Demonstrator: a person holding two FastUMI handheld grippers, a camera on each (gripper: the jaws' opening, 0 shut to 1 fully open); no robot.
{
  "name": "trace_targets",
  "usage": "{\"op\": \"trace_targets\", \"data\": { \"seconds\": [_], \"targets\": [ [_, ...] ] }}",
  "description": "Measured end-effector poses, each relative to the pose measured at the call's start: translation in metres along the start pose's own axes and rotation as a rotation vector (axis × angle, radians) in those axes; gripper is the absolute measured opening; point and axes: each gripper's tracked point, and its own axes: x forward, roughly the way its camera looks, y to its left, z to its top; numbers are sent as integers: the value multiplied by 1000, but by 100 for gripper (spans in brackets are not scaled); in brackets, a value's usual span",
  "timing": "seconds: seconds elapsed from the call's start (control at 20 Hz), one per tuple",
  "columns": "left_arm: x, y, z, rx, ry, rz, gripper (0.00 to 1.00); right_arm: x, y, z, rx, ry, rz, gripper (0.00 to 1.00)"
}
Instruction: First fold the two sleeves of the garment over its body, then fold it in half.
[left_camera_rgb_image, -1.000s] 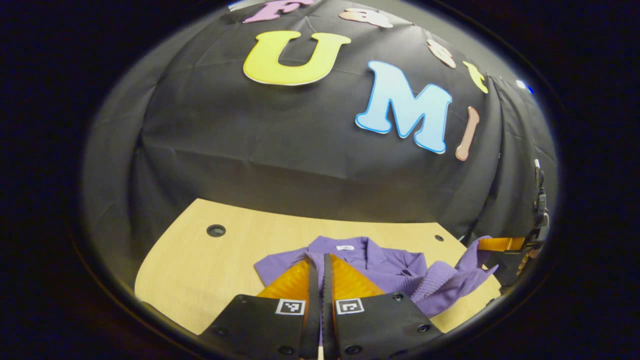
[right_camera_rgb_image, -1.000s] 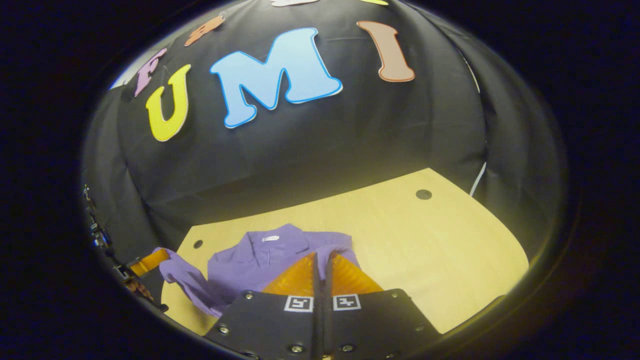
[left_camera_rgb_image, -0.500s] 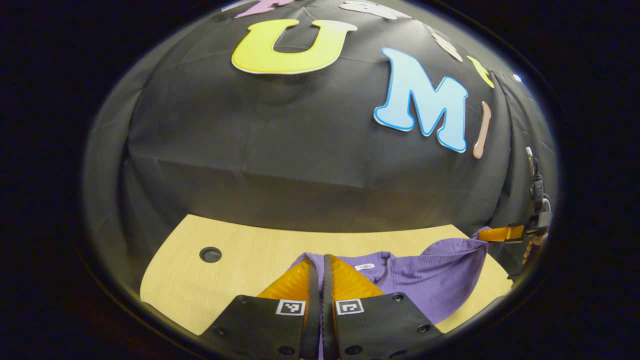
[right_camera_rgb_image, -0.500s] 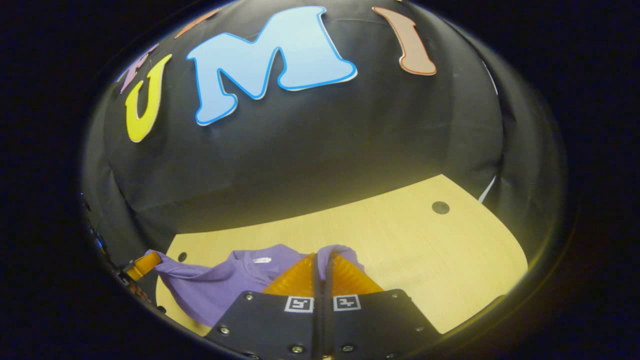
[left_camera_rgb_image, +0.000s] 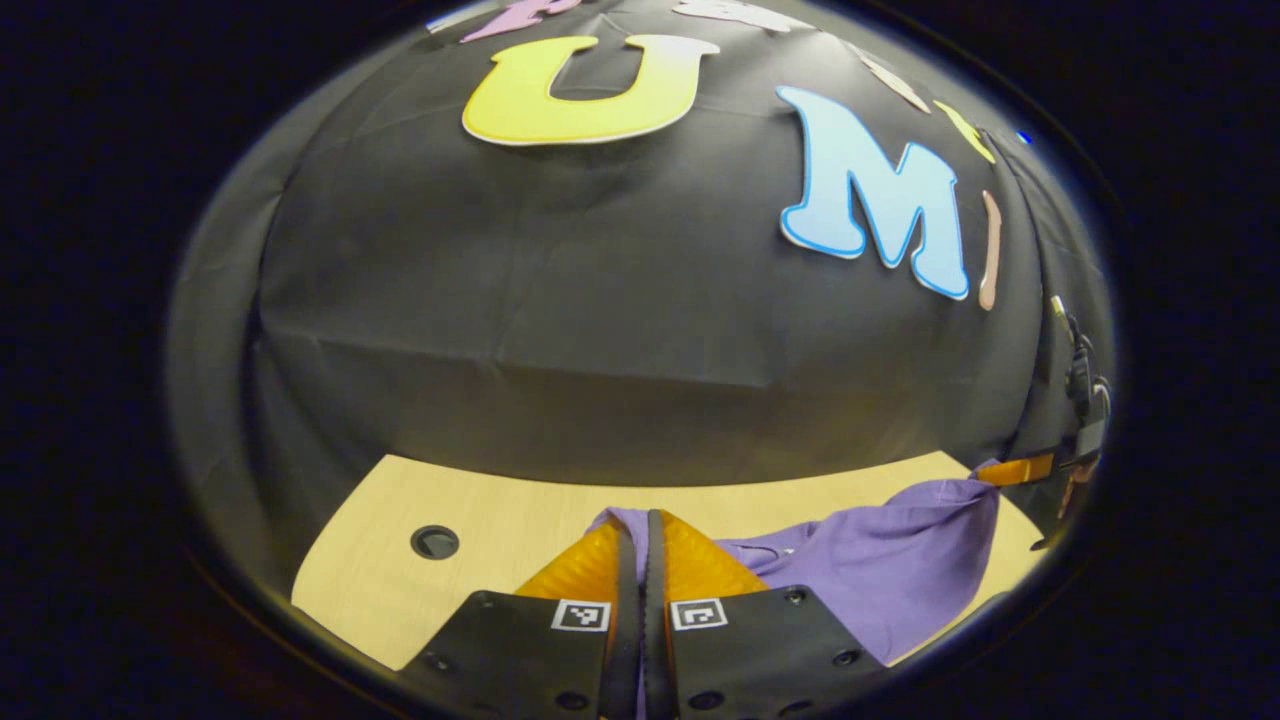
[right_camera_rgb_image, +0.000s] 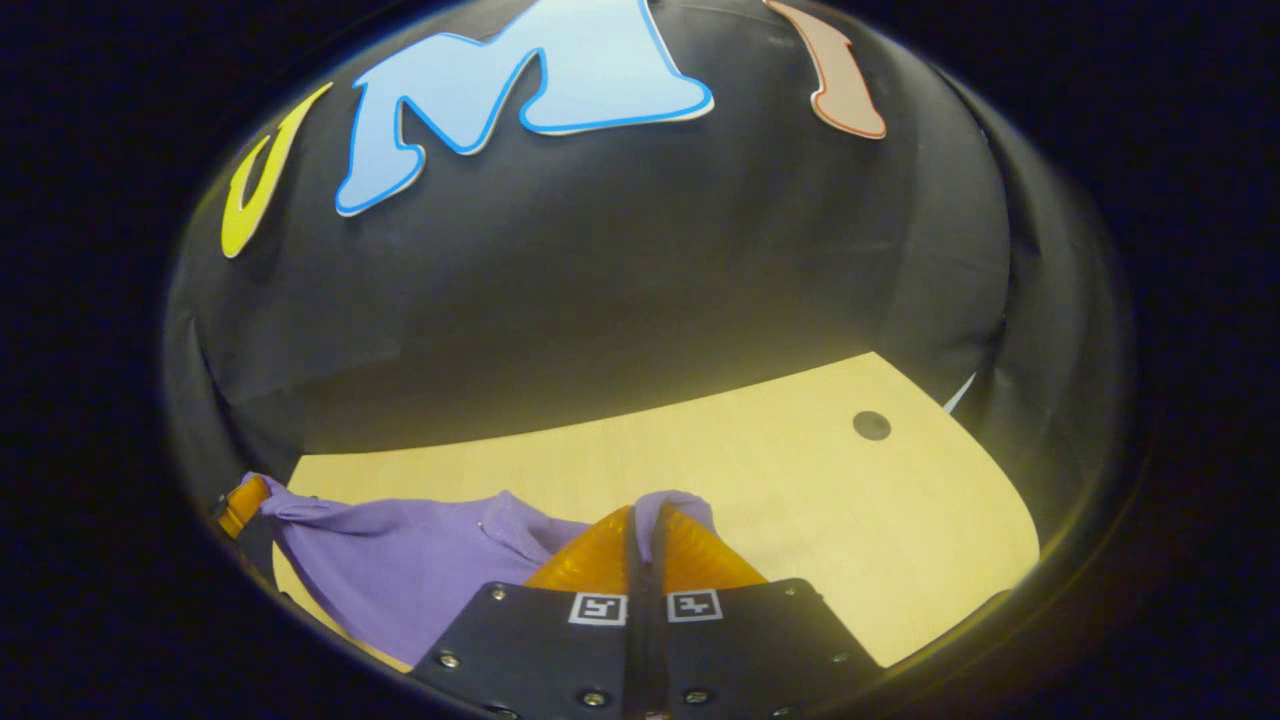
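Left gripper view: over the table (left_camera_rgb_image: 480, 510), the shirt (left_camera_rgb_image: 880, 570) is hanging stretched between the left gripper (left_camera_rgb_image: 645, 520) and right gripper (right_camera_rgb_image: 645, 520), each pinching an edge. Half-fold seemingly underway; next, lowering evenly.

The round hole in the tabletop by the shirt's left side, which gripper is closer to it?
Left. The left gripper holds the shirt just right of that hole; the right gripper grips the shirt's far end.

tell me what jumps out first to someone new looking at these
The purple garment is stretched in the air above the pale wooden table, pinched at two spots. The left gripper and right gripper are both shut on its cloth.
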Motion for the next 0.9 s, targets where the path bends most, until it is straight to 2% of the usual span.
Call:
{"op": "trace_targets", "data": {
  "seconds": [0.25, 0.3, 0.35, 0.4, 0.5, 0.55, 0.6, 0.7, 0.75, 0.85, 0.9],
  "targets": [
    [3, 11, -26, -19, 62, 72, 8, 8, 3, -18, -79, 23, -21, 4],
    [-1, 11, -30, -18, 73, 85, 10, 7, 5, -20, -103, 24, -16, 9],
    [-7, 10, -31, -5, 75, 96, 16, 5, 8, -21, -127, 23, -9, 9],
    [-14, 9, -29, 13, 67, 104, 18, 4, 12, -22, -157, 18, 0, 11],
    [-30, 2, -23, 51, 45, 106, 25, -8, 18, -21, -212, -6, 13, 23],
    [-39, 0, -17, 74, 25, 118, 34, -17, 20, -19, -230, -24, 19, 38],
    [-51, -4, -9, 83, 7, 119, 37, -23, 23, -18, -239, -43, 27, 39],
    [-74, -16, 0, 72, -17, 113, 47, -46, 31, -18, -243, -75, 67, 60],
    [-88, -21, 4, 71, -31, 120, 53, -59, 33, -18, -245, -94, 76, 60],
    [-115, -32, 12, 88, -66, 131, 61, -87, 32, -17, -248, -135, 95, 70],
    [-133, -40, 17, 92, -84, 136, 65, -102, 30, -16, -251, -158, 95, 71]
  ]
}}
